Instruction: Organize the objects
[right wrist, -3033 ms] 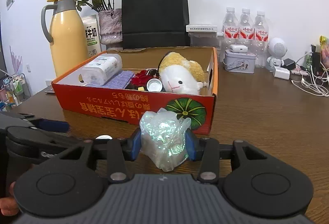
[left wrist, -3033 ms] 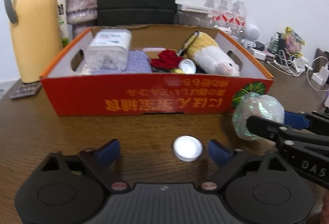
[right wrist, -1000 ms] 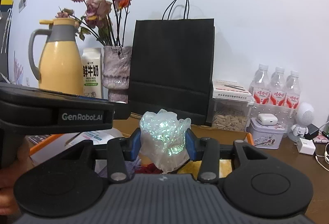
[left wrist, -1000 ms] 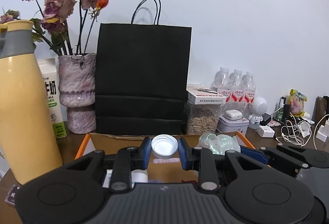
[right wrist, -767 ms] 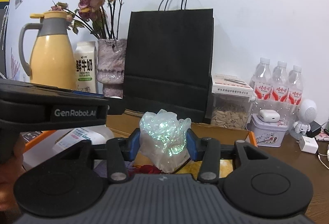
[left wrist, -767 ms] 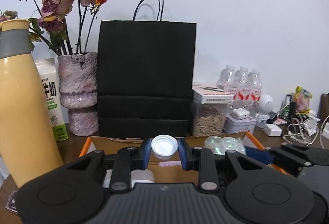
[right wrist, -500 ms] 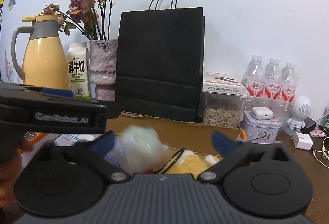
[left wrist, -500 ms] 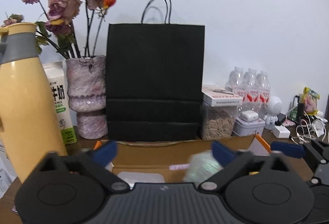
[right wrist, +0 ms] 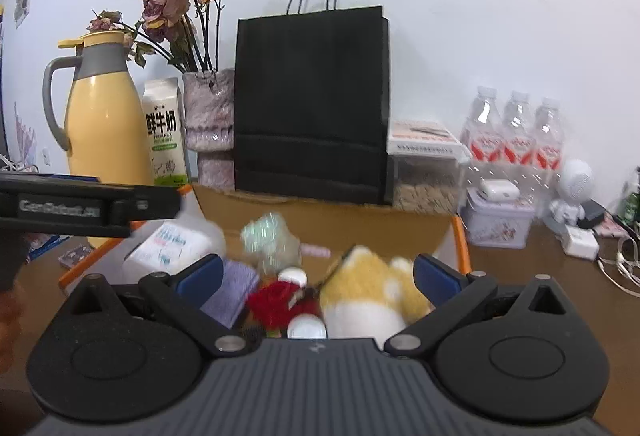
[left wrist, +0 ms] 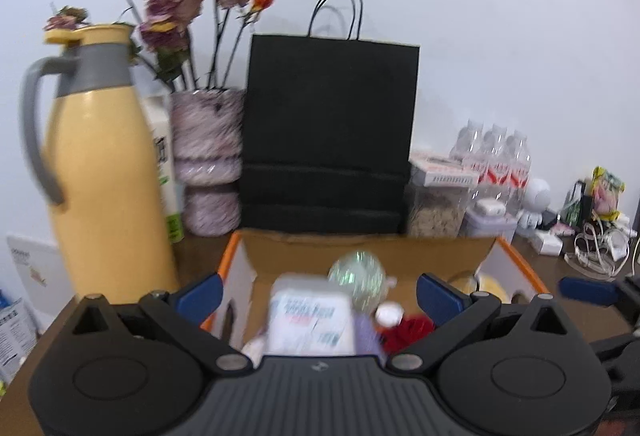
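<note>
Hovering above cardboard box (left wrist: 516, 260): left gripper (left wrist: 318, 292) and right gripper (right wrist: 316, 274), jaws of both just opened to widest spread, nothing between pads. Iridescent wrap ball (right wrist: 268, 238) lay blurred inside box near back wall, beside white tissue pack (left wrist: 308, 316). Small white cap (right wrist: 293, 276) sat among red flower (right wrist: 276, 302) and plush toy (right wrist: 368, 296). Black paper bag (left wrist: 328, 131) stood behind box.

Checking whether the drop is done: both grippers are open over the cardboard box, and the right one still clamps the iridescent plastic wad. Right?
Not quite. The right gripper holds nothing: the right wrist view shows its jaws spread wide, and the iridescent plastic wad sits loose inside the cardboard box. The left gripper is open over the box too.
</note>
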The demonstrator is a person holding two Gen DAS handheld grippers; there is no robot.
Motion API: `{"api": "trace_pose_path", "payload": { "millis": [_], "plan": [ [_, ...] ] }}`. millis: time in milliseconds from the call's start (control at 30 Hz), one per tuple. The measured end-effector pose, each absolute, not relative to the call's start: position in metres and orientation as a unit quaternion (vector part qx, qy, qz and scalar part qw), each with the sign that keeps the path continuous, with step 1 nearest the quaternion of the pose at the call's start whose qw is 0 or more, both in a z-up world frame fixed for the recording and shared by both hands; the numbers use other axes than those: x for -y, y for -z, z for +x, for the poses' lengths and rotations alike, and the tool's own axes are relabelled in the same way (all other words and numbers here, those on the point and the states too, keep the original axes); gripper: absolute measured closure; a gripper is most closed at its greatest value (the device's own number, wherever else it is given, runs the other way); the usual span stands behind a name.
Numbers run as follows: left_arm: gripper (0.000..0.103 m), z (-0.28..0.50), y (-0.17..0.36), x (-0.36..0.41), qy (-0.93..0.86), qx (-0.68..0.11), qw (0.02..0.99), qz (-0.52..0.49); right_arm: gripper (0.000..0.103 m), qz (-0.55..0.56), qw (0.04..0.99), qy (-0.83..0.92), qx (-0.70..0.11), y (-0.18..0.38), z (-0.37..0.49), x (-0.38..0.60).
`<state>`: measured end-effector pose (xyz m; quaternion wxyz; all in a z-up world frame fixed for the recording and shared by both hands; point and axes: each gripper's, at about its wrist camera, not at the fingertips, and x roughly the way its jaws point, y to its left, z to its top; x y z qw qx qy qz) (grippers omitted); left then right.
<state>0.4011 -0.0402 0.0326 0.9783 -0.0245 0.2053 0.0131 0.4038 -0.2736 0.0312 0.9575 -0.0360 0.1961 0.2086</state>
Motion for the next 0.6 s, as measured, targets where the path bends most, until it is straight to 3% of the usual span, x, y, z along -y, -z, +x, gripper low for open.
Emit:
{"api": "trace_pose_path", "payload": {
  "millis": [600],
  "plan": [
    [0.0, 0.251, -0.034, 0.038, -0.028, -0.284, 0.958, -0.024, 0.0, -0.032, 0.946, -0.192, -0.261, -0.048, 0.267, 0.302]
  ]
}}
